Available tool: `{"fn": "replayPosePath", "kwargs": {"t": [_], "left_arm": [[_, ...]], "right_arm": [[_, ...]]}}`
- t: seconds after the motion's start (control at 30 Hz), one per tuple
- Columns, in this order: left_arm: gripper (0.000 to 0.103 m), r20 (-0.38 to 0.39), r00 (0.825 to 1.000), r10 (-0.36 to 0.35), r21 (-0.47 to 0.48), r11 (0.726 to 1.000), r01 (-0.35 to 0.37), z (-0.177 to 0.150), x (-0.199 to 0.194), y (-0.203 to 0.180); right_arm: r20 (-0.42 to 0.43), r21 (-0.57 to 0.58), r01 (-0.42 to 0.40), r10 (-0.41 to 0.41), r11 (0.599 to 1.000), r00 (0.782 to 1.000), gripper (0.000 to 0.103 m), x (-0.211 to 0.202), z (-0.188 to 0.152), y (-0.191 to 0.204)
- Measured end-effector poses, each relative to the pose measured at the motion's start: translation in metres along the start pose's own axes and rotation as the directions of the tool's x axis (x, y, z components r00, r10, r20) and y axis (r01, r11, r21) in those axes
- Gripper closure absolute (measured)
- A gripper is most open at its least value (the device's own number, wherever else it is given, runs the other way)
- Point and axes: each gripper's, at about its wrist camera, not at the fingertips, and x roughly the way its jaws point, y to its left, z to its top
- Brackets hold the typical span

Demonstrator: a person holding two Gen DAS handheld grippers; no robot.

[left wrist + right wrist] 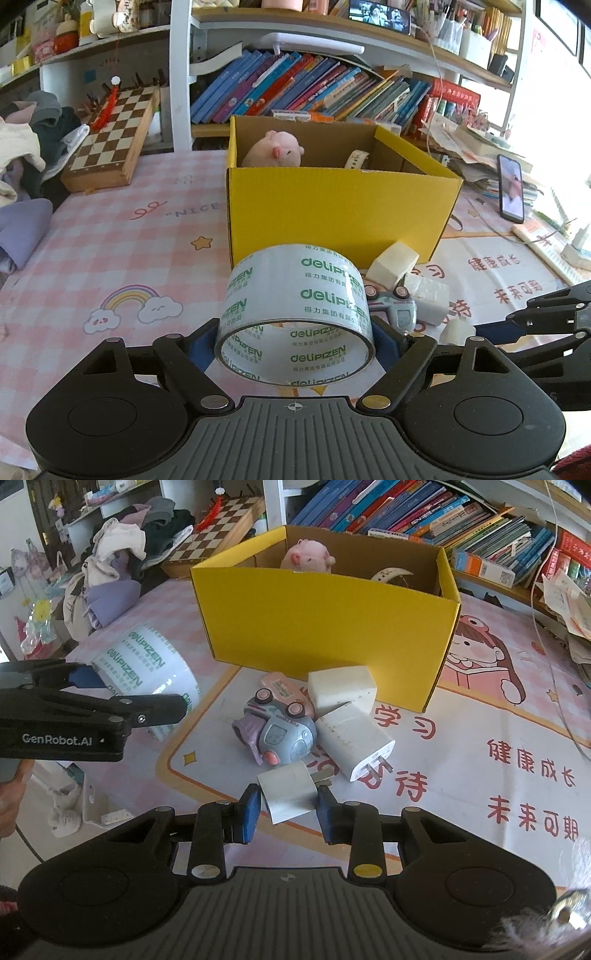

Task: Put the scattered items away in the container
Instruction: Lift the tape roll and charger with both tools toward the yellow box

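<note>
My left gripper (pixel 294 341) is shut on a roll of clear packing tape (pixel 295 310) with green print, held just above the table in front of the yellow cardboard box (pixel 332 210). The box holds a pink plush pig (pixel 275 147) and a white band (pixel 356 159). My right gripper (pixel 289 806) is shut on a small white charger plug (pixel 290 792), its prongs pointing right. On the mat before the box lie a grey toy car (pixel 275 731), a pink item (pixel 282 685) and two more white chargers (pixel 341 690) (pixel 354 742). The left gripper and tape (pixel 144 668) show at the left of the right wrist view.
A chessboard (pixel 110 133) and a heap of clothes (pixel 26 147) sit at the table's far left. Shelves of books (pixel 303 88) stand behind the box. A phone (pixel 511 188) and stacked papers (pixel 480 147) lie at the right. A hand (pixel 11 794) shows at the left edge.
</note>
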Motion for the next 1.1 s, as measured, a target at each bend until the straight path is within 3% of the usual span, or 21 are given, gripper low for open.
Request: {"fn": "replayPosePath", "kwargs": {"t": [0.53,1.1], "left_arm": [[0.019,0.097,0.993,-0.062,0.02,0.998,0.061,0.014,-0.033,-0.008],[0.019,0.245,0.962,-0.122,0.047,0.992,0.114,0.07,-0.044,-0.016]], "right_arm": [[0.084,0.012,0.006,-0.007,1.0,0.996,0.073,-0.029,0.008,0.004],[0.262,-0.009,0.025,-0.022,1.0,0.965,0.073,-0.068,0.069,-0.021]]}}
